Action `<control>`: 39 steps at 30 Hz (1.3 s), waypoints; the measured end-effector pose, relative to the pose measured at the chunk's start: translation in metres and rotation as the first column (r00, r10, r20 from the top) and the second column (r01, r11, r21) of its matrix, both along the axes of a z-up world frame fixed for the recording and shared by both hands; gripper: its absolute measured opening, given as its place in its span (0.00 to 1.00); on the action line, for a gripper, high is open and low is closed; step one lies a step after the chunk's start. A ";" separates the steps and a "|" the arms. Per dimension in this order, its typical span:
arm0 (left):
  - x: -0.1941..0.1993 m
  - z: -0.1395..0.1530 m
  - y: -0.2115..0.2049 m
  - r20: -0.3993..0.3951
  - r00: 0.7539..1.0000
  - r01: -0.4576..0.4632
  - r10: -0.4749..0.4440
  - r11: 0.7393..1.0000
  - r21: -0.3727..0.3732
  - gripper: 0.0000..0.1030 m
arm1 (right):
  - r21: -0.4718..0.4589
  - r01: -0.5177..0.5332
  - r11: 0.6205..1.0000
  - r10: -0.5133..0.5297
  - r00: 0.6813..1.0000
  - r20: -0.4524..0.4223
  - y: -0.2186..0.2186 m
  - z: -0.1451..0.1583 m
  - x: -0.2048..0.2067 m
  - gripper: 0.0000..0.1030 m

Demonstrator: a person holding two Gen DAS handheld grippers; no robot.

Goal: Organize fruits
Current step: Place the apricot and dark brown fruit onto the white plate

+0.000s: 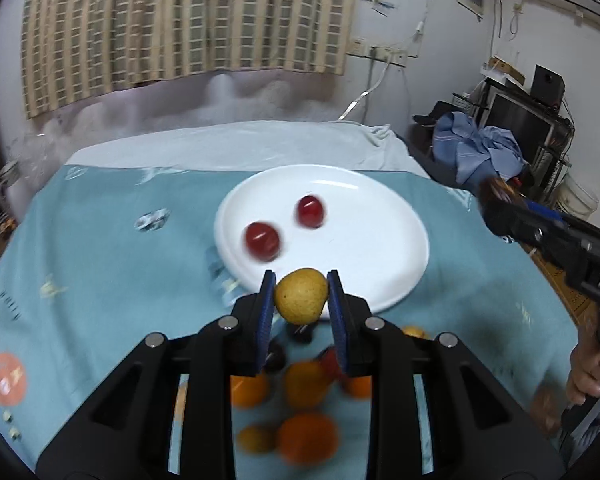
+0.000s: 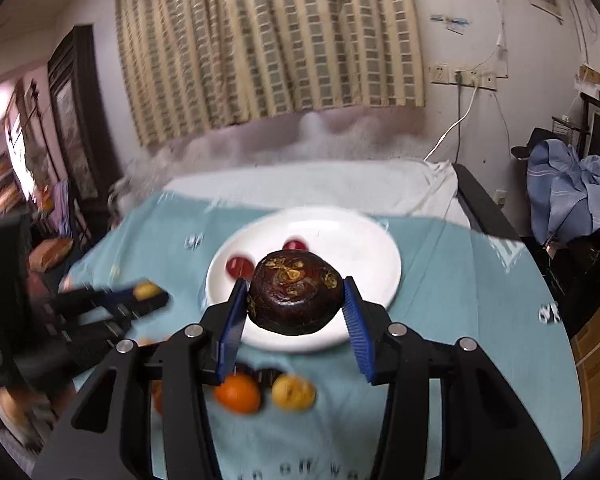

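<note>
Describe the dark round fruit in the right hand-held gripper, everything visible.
The dark round fruit is squat and flattened, dark maroon-brown with a slight sheen and yellowish, mottled scarring across its top face. No stem shows. It sits tilted, top face toward the camera, clamped on its left and right sides between the blue ribbed pads of the right hand-held gripper. It is held up off the cloth, in front of the white plate; nothing else touches it.

Left tool [image 1: 301, 294] clamped shut, right tool [image 2: 294, 298] gripping (both tilted downward)
</note>
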State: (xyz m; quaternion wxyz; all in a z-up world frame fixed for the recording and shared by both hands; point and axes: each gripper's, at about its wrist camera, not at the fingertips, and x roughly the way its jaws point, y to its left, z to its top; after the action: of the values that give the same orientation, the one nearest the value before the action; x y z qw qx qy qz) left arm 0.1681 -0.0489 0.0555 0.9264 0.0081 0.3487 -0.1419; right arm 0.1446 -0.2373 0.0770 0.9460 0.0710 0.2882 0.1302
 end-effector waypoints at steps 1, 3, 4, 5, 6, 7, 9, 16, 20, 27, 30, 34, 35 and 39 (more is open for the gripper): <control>0.007 -0.003 -0.007 -0.006 1.000 0.004 -0.004 1.000 0.004 0.25 | 0.017 0.011 1.000 -0.011 1.000 -0.007 -0.002 -0.002 0.011 0.46; 0.027 -0.014 -0.021 -0.026 1.000 0.013 -0.012 1.000 0.022 0.25 | 0.036 0.024 0.999 -0.023 0.999 -0.035 -0.002 -0.013 0.031 0.46; 0.034 -0.021 -0.026 -0.037 0.999 0.015 -0.014 0.999 0.030 0.25 | 0.042 0.029 0.999 -0.027 0.998 -0.058 -0.002 -0.021 0.042 0.46; 0.042 -0.028 -0.031 -0.052 0.999 0.016 -0.014 0.999 0.041 0.25 | 0.041 0.033 0.999 -0.029 0.996 -0.085 -0.001 -0.031 0.053 0.46; 0.048 -0.035 -0.034 -0.064 0.998 0.017 -0.014 0.999 0.047 0.25 | 0.035 0.034 0.999 -0.030 0.994 -0.102 0.001 -0.038 0.058 0.46; 0.051 -0.039 -0.035 -0.074 0.997 0.019 -0.016 0.999 0.049 0.26 | 0.023 0.034 0.999 -0.031 0.992 -0.123 0.003 -0.047 0.065 0.46; 0.061 -0.052 -0.038 -0.101 0.995 0.027 -0.021 0.998 0.058 0.26 | -0.010 0.028 1.000 -0.029 0.987 -0.160 0.007 -0.062 0.075 0.46; 0.067 -0.062 -0.034 -0.149 0.988 0.036 -0.028 0.998 0.052 0.54 | -0.062 0.015 0.998 -0.029 0.973 -0.229 0.016 -0.086 0.090 0.51; 0.062 -0.057 -0.030 -0.126 0.992 0.018 -0.013 0.999 0.043 0.64 | -0.033 0.033 0.999 -0.038 0.980 -0.197 0.011 -0.079 0.085 0.63; 0.033 -0.014 0.006 0.005 0.996 -0.094 0.094 0.995 0.020 0.84 | 0.163 0.015 0.986 -0.016 1.000 0.005 -0.008 0.001 0.025 0.65; 0.006 -0.004 0.024 0.035 0.989 -0.141 0.141 0.990 0.000 0.85 | 0.126 -0.018 0.992 0.012 0.999 0.051 0.003 0.015 -0.003 0.71; -0.034 -0.022 0.042 0.024 0.988 -0.154 0.154 0.988 -0.001 0.85 | 0.038 -0.056 0.998 0.054 0.998 0.045 0.018 -0.003 -0.032 0.72; -0.043 -0.031 0.045 0.009 0.986 -0.164 0.164 0.986 0.007 0.85 | 0.035 -0.055 0.998 0.053 0.997 0.053 0.017 -0.014 -0.042 0.72; -0.061 -0.047 0.044 -0.002 0.988 -0.152 0.152 0.988 0.035 0.85 | -0.011 -0.027 1.000 0.027 1.000 -0.009 0.010 -0.050 -0.059 0.71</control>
State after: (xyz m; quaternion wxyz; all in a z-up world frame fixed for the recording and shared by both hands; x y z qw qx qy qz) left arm 0.1069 -0.0050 0.0082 0.9335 -0.0028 0.3527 -0.0650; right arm 0.0852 -0.2274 0.0267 0.9433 0.0624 0.2940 0.1409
